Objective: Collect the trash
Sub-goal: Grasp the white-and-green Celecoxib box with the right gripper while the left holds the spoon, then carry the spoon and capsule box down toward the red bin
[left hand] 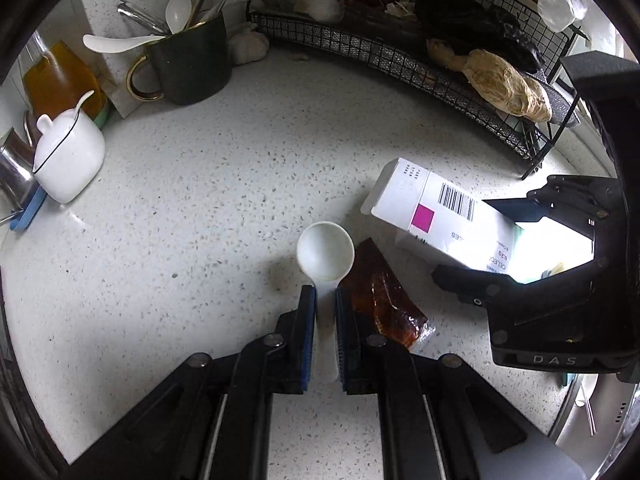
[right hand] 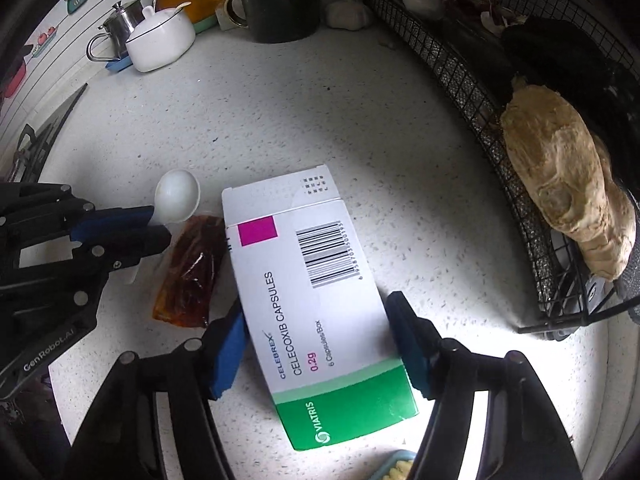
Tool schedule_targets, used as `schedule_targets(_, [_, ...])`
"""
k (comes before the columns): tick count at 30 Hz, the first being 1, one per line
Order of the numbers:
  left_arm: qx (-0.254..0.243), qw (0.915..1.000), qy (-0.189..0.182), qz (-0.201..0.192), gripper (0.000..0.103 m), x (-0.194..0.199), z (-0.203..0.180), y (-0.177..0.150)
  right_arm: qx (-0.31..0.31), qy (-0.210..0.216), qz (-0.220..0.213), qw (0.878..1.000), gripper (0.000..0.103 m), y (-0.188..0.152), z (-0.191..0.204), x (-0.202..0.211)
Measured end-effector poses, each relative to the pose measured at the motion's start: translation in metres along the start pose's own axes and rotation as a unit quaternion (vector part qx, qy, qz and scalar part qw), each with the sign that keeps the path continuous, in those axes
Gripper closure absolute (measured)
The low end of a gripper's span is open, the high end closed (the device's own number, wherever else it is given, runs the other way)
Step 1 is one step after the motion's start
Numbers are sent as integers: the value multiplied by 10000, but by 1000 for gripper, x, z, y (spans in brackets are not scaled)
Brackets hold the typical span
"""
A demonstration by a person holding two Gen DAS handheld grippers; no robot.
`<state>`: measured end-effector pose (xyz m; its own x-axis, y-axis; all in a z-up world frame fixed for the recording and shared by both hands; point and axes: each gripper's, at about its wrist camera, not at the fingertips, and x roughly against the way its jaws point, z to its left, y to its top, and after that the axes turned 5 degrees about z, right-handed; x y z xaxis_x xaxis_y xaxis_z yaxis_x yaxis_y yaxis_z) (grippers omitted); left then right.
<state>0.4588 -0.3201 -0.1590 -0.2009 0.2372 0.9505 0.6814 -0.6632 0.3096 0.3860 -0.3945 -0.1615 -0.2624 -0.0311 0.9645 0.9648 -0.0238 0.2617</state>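
The speckled white tabletop [left hand: 192, 216] carries everything here. Along its far edge curves a black wire rack [right hand: 472, 80] holding a large knobbly piece of ginger [right hand: 568, 196] and some garlic bulbs [left hand: 316, 0]. In the far corner stand a dark mug [left hand: 192, 68] full of spoons and utensils, an amber bottle [left hand: 60, 80], a white lidded pot [left hand: 68, 156] and a small steel pitcher [right hand: 120, 24].

Near the middle of the tabletop lies a white and green capsule box [right hand: 316, 300], flat, with its barcode face up. The right claw [right hand: 320, 344] straddles the green end of this box: its left pad touches the box's long edge, while whether the right pad presses the other edge is hard to tell, so a firm pinch cannot be confirmed.

Just beside the box, touching its left edge in the right wrist view, lies a brown sauce sachet [right hand: 192, 272], flat on the tabletop.

Next to the sachet is a white plastic scoop [left hand: 325, 250], bowl pointing away. The left claw [left hand: 326, 300] is pressed together on the scoop's handle, pinching it between the blue pads [left hand: 308, 320], close to the tabletop.
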Motion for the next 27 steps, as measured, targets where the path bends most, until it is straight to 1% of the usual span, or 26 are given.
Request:
schedule_targets(5, [96, 9999, -110, -44, 94, 16, 10, -18, -342, 29, -165, 9993, 40, -15, 21, 21])
schedule_targets(6, [108, 9998, -134, -65, 94, 21, 12, -23, -394, 53, -200, 9990, 40, -13, 25, 26])
schedule_targets(8, [117, 9997, -187, -105, 94, 32, 17, -32, -486, 75, -259, 9985, 40, -18, 36, 35])
schedule_targets(12, [177, 9992, -330, -172, 94, 54, 26, -55, -538, 51, -369, 9979, 40, -35, 62, 52])
schedule_targets(15, [167, 9991, -298, -239, 94, 69, 35, -73, -525, -6, -442, 9976, 40, -44, 79, 64])
schedule_targets(17, [138, 9992, -263, -282, 94, 80, 41, -88, -538, -29, -493, 9973, 40, -59, 94, 75])
schedule_targets(19, [132, 9990, -272, -325, 94, 90, 43, -102, -540, -33, -543, 9971, 40, -65, 105, 80])
schedule_targets(22, [128, 9990, -241, -357, 94, 103, 47, -125, -566, -45, -634, 9964, 40, -84, 128, 89])
schedule_targets(24, [160, 9989, -281, -347, 94, 112, 51, -144, -592, -18, -660, 9961, 40, -96, 138, 93])
schedule_targets(25, [179, 9988, -309, -337, 94, 117, 53, -154, -602, 10, -677, 9959, 40, -97, 149, 91])
schedule_targets(27, [178, 9988, -300, -349, 94, 124, 56, -172, -618, 33, -688, 9957, 40, -109, 166, 93])
